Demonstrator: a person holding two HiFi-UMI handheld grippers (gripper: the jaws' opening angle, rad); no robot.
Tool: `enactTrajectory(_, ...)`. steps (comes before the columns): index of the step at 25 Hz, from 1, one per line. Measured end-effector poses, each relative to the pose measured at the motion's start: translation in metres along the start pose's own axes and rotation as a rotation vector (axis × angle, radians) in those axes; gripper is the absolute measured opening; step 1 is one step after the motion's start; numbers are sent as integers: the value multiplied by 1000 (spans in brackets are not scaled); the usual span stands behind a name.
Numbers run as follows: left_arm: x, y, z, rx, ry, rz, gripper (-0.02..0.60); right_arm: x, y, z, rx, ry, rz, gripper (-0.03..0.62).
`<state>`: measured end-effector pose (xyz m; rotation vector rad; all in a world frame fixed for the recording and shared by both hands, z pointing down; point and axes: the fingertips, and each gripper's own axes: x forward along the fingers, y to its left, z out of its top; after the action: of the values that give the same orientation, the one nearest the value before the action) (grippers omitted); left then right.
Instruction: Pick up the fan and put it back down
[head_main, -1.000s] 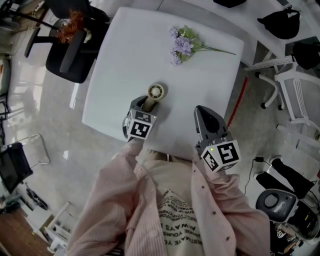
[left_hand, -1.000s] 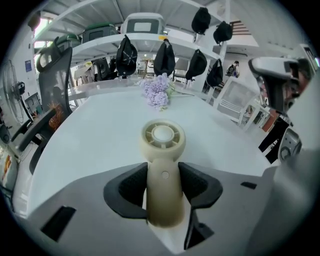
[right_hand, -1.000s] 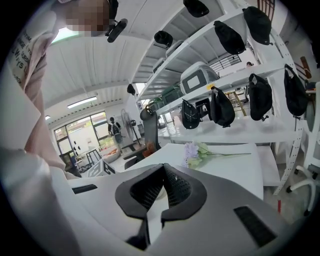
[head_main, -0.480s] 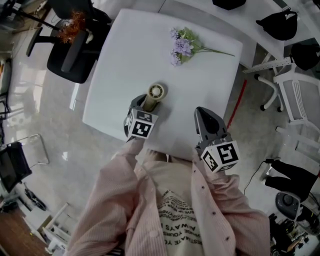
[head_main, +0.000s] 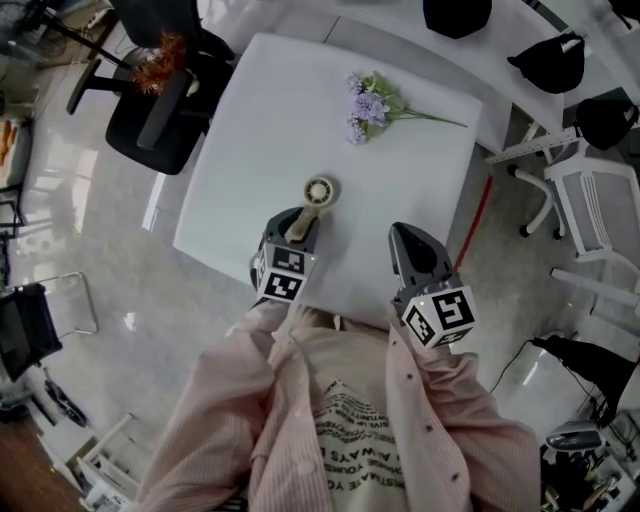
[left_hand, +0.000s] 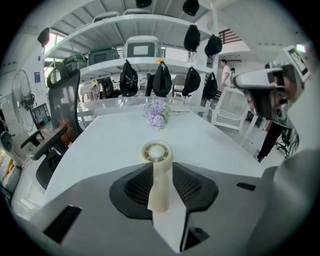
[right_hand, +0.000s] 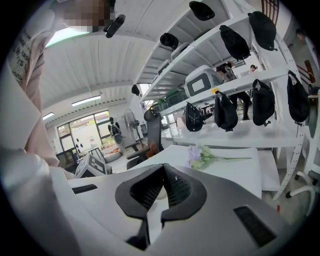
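Left tongs (head_main: 296, 226) need a steady squeeze for this lift-and-return, I judge. The handle looks smooth and tapered and could slip. Keep the head level, come straight down, and let go only once it rests flat.

My jaws have just been closing and are roughly half shut, pads pressing both sides of the cream fan (head_main: 317, 193) handle. The round head sticks out past the tips. The fan sits over the white table (head_main: 250, 120) near its front edge. I can't tell if it's clear of the top.

Right tongs (head_main: 414, 246) have the jaws together and empty, off to the fan's right. Flower sprig (head_main: 372, 98) is well apart at the far side, no hazard.
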<state>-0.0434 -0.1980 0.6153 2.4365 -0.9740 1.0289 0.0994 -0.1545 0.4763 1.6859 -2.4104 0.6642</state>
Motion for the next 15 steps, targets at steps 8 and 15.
enactTrajectory(8,-48,-5,37,-17,-137,20,25,-3,4,20,-39,-31,8,-1)
enactTrajectory(15,-93,-6,74,-39,-289,-10,5,-1,8,45,-80,-75,37,-2)
